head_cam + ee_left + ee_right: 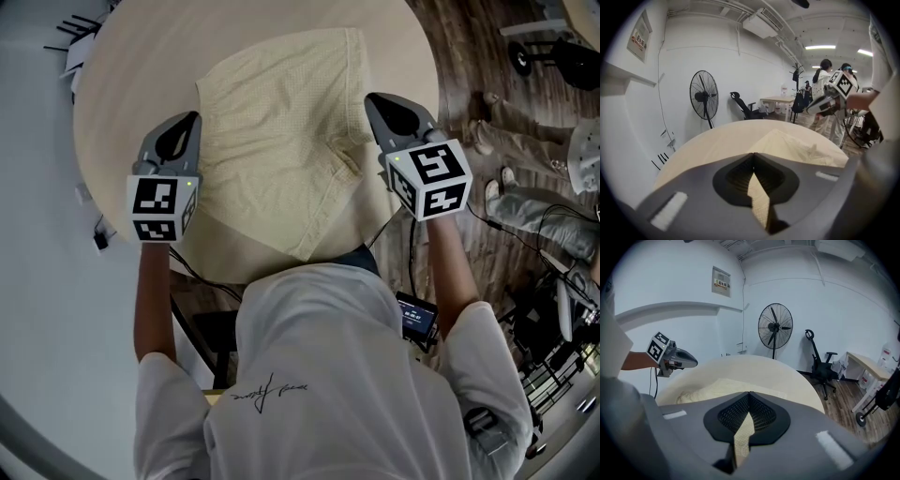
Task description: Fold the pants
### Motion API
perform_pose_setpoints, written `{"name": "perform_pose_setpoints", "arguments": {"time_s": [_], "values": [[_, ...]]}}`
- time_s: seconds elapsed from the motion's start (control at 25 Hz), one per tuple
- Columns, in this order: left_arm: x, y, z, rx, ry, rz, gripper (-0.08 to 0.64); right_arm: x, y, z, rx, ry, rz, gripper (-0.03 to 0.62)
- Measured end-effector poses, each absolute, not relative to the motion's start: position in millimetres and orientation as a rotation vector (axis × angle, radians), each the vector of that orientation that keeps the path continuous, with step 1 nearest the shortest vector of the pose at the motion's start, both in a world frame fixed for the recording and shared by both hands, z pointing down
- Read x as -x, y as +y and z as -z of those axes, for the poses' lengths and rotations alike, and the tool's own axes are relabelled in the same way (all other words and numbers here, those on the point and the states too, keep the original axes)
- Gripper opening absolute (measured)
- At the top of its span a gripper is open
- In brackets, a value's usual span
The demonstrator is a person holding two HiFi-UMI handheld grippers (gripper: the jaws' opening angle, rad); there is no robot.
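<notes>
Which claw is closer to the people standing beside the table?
Right. The right claw grips the pants on the side of the table nearest the people. The left claw grips the pants' opposite edge, farther from them.

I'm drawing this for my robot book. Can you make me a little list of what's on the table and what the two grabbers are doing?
Table: round, pale top
Pants: pale yellow, spread on the table
Left gripper: jaws shut on the pants' fabric
Right gripper: jaws shut on the pants' fabric
Behind: standing fan, office chair
</notes>
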State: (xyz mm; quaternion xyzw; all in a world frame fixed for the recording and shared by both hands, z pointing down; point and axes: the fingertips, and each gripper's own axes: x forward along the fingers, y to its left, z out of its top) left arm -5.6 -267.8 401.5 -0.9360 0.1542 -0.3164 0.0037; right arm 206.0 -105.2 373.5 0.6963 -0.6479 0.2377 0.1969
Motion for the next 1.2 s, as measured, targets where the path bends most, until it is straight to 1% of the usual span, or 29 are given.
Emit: {"name": "perform_pose_setpoints", "arguments": {"time_s": [0.52,0.88,1.2], "values": [[-5.2,-313.6,-447.9,2.779,0.422,1.167,0.049,-216.6,-140.2,-408.0,-1.837,-1.818,-0.701,-0.002],[-8.4,-331.5,-482.1,2.758,0.349,1.289,0.049,-241.3,-157.7,-438.9,-1.763,-1.766,-0.717,-0.002],[-10.4,-354.3,-517.9,2.693,0.248,1.401,0.051,-243.0,-168.7,-455.6,-1.644,-1.764,-0.702,-0.002]]}}
